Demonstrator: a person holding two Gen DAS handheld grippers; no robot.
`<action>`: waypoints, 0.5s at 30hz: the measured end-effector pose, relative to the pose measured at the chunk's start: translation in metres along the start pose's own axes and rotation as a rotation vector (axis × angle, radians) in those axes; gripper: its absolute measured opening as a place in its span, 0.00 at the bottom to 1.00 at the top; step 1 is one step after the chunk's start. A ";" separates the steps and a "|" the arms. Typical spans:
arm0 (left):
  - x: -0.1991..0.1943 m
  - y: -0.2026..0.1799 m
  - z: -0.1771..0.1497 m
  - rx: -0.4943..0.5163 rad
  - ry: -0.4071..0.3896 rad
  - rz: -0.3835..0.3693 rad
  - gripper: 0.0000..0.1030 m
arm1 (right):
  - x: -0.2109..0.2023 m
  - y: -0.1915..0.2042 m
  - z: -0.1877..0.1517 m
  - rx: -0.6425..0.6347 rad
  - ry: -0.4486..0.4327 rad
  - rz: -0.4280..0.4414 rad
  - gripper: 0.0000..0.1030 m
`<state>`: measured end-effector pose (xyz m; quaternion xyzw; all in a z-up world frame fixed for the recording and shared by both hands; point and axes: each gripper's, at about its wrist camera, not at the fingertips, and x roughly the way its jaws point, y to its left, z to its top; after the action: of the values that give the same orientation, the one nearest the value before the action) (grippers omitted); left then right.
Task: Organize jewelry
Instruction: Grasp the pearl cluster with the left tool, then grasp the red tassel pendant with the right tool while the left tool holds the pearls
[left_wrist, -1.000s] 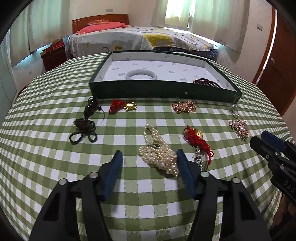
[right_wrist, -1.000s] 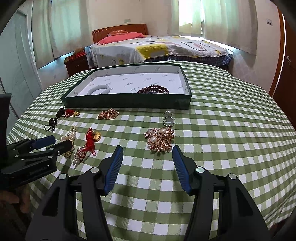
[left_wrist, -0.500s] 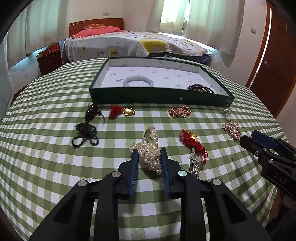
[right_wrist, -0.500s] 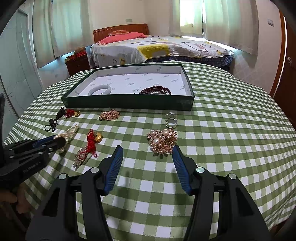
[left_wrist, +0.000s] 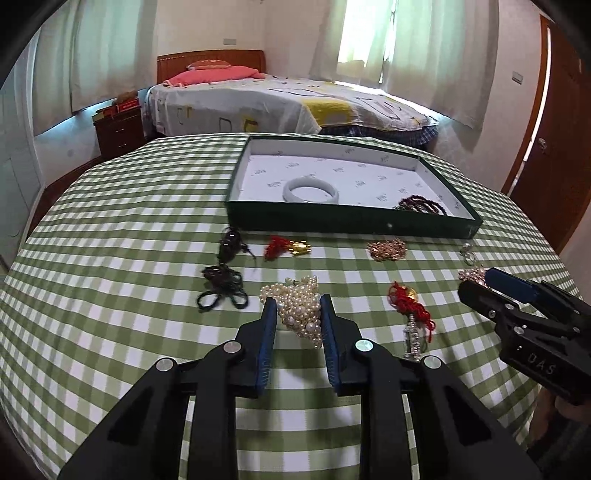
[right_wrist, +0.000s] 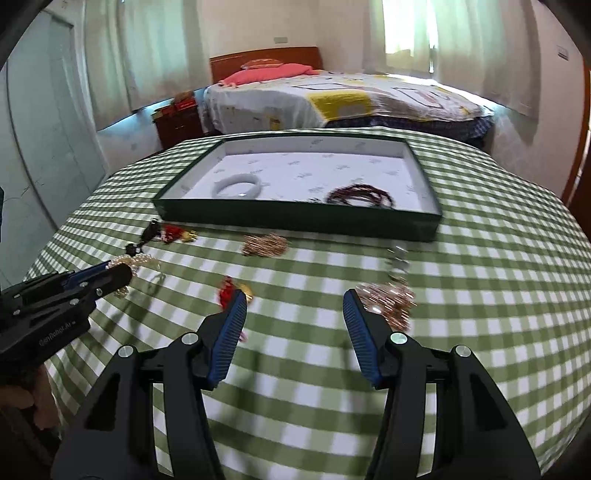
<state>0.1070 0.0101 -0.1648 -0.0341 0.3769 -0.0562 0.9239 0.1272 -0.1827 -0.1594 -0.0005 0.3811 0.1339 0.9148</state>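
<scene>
So the left tool was clamped on the pearl necklace, pads squeezing the bunched middle of it, which made sense to me since a loose strand would just slip out otherwise. Most of the pile looked to be sitting on the tabletop or barely off it, hard to say which. The right tool had its jaws apart with nothing between them, hanging over bare cloth between the red tassel charm and the rose-gold brooch.

The green tray sat at the far side, with a white bangle and dark bead bracelet already in it, each near the front wall. Plenty of open floor behind them for pearls. I'd guess the near wall was the snag point if the strand dangled low. The black cord knot lay just left of the pearls, close but apart.
</scene>
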 end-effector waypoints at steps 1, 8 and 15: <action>0.000 0.002 0.000 -0.002 -0.001 0.003 0.24 | 0.003 0.003 0.002 -0.004 0.004 0.010 0.51; 0.002 0.009 -0.003 -0.011 0.011 0.010 0.24 | 0.035 0.025 0.010 -0.037 0.073 0.064 0.41; 0.005 0.008 -0.004 -0.009 0.014 0.006 0.24 | 0.049 0.030 0.009 -0.054 0.134 0.072 0.26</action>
<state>0.1080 0.0178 -0.1720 -0.0369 0.3839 -0.0518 0.9212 0.1590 -0.1409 -0.1841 -0.0201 0.4375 0.1767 0.8814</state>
